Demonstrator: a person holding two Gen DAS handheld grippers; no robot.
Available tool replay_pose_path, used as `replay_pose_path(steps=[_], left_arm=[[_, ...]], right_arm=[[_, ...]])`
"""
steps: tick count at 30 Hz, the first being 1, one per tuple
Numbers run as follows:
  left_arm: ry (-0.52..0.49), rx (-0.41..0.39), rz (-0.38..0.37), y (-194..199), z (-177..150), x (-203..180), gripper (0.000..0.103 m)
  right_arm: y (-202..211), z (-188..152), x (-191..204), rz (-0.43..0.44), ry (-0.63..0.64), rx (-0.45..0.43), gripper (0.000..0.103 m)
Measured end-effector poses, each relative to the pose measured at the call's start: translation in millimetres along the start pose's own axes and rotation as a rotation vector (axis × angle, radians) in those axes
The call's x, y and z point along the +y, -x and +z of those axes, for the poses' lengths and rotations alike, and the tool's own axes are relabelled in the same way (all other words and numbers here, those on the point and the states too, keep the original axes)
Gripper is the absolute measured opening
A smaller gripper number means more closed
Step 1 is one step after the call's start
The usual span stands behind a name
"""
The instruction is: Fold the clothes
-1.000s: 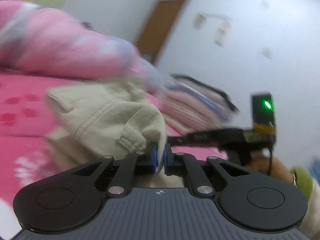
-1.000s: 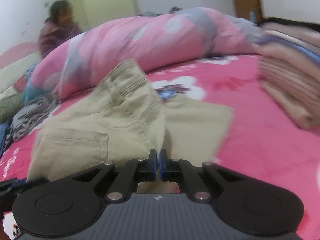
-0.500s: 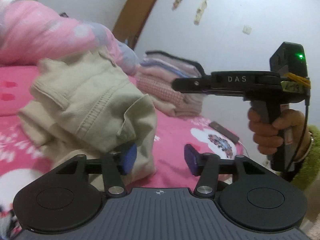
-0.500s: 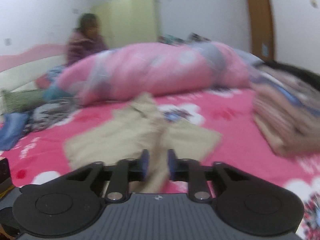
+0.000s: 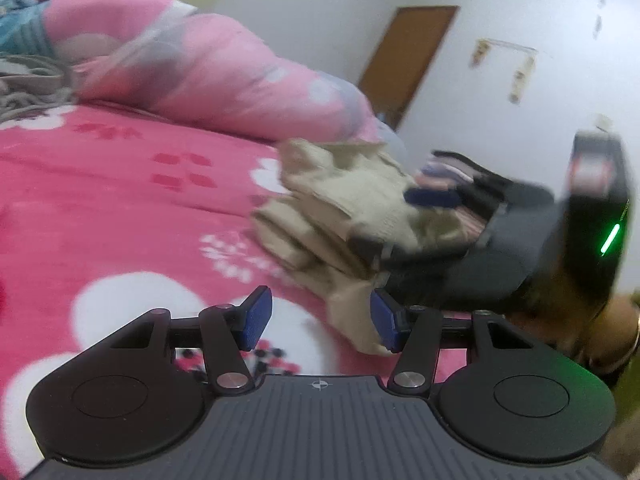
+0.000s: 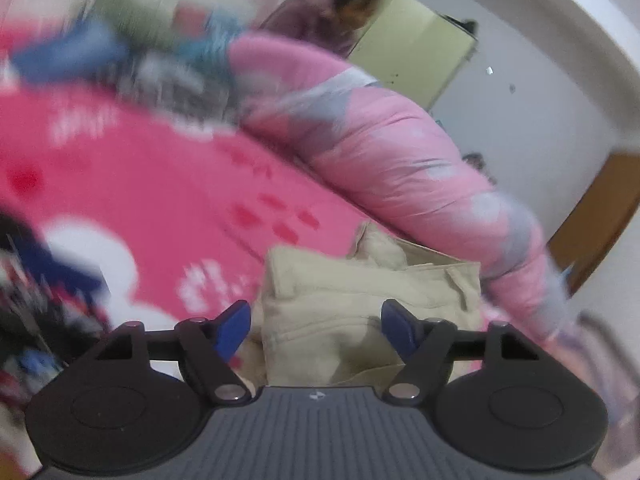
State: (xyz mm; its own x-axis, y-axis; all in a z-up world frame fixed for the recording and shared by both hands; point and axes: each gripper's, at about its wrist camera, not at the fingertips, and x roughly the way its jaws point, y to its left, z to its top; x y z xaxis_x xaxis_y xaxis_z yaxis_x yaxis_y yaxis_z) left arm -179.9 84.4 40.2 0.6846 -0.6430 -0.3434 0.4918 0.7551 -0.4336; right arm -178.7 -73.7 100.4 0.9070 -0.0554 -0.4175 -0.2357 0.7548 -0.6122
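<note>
In the left wrist view, the left gripper (image 5: 320, 320) sits at the bottom centre with its blue pads spread wide and nothing between them. Just past its right pad, right of centre, lie the beige trousers (image 5: 340, 208), bunched into a layered bundle on the pink bedspread (image 5: 120, 208). A loose flap of the cloth trails down toward the right pad; whether it touches the pad I cannot tell. At the right edge of the frame the right gripper (image 5: 432, 196) shows blurred, one blue pad lying over the top of the bundle. A rolled pink quilt (image 5: 208, 68) runs across the upper left, and a brown door (image 5: 408, 60) stands in the upper middle.

In the right wrist view, the right gripper (image 6: 316, 328) is at the bottom centre, its pads also held wide apart and pinching nothing. The trousers (image 6: 360, 300) lie straight ahead in the lower middle, doubled over with the waistband and a belt loop toward the right. The quilt (image 6: 380, 152) slopes from upper centre to the right edge, and a seated person (image 6: 328, 16) shows at the top.

With both grippers free and the garment lying in layers, I judge a fold laid down and released. The bundle looks uneven, so it fits either a garment needing another fold or tidying, or one about done.
</note>
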Motion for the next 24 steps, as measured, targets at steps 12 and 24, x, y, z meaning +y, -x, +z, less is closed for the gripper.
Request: replay_pose_path(steps=[12,24], left_arm=[[-0.037,-0.048,0.032,-43.7,44.3,0.8,0.058],[-0.106,0.067,-0.02,-190.9,123.2,-6.1,0.087]], right_arm=[[57.9,-66.0,-119.2,-0.173,-0.598,-0.029,0.017],[49.6,-220.7,-179.8,0.081,-1.247,-0.045,0.014]])
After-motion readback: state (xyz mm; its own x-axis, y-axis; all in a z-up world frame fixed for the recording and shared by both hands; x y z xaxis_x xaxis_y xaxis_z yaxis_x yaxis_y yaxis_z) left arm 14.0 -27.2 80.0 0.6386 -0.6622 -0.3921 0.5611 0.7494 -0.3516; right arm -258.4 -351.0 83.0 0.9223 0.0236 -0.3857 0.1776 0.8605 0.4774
